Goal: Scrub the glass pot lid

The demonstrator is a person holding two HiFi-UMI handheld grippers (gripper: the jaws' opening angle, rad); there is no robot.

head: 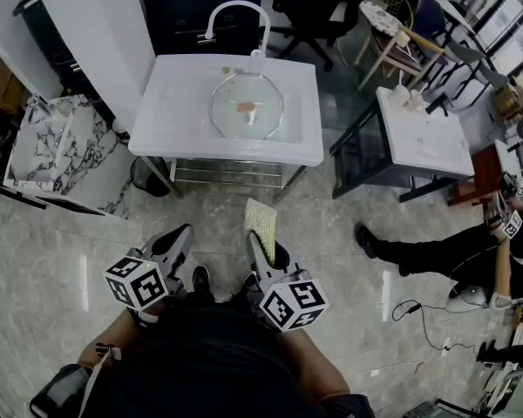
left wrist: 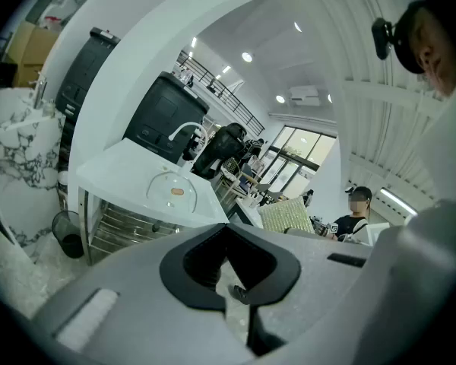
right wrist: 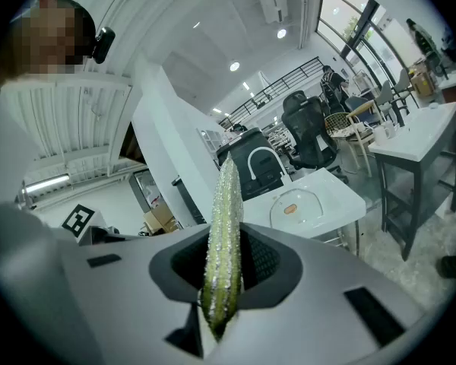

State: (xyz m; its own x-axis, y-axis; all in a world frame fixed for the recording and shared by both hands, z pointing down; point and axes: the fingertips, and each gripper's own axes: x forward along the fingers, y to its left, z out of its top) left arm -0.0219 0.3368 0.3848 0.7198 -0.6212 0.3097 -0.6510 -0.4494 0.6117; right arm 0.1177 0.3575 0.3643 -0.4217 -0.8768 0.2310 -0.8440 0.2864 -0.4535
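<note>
The glass pot lid (head: 247, 107) lies in the basin of a white sink counter (head: 174, 138), far ahead of both grippers; an orange knob shows at its middle. It also appears as the lid (left wrist: 173, 191) and the lid (right wrist: 298, 207), small, in the two gripper views. My right gripper (head: 261, 249) is shut on a yellow-green scrub pad (head: 260, 219), which stands edge-on between the jaws as the pad (right wrist: 224, 226). My left gripper (head: 176, 244) is shut with nothing in it. Both are held low, close to the person's body, over the floor.
A white curved faucet (head: 235, 11) rises behind the basin. A marble-patterned slab (head: 52, 146) and a black bin (head: 144, 174) stand left of the counter. To the right are a second white table (head: 423, 133) and a person (head: 453, 251) sitting on the floor.
</note>
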